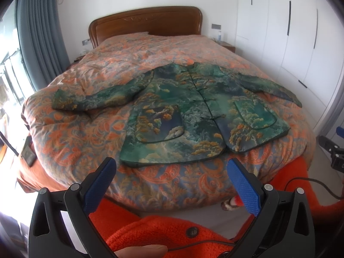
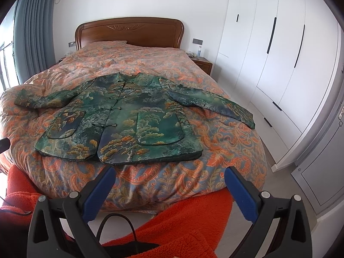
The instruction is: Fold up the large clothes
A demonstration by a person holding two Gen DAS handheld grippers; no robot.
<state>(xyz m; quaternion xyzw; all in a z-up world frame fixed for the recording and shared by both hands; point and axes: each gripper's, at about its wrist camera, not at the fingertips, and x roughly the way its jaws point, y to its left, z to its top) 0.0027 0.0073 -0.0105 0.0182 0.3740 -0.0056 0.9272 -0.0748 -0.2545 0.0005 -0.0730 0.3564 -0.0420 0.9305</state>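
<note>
Lying flat on quilt (image 2: 225,142), jacket (image 2: 129,116) near wooden headboard (image 2: 129,31).

Home bedroom, bed (image 2: 150,68), wardrobe (image 2: 268,53)

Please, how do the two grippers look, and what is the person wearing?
The left gripper and the right gripper look alike: black plastic frames with silver pivot bolts and blue textured fingers. A thin black cable runs nearby. The person wears a fuzzy orange coat with a dark button.
</note>
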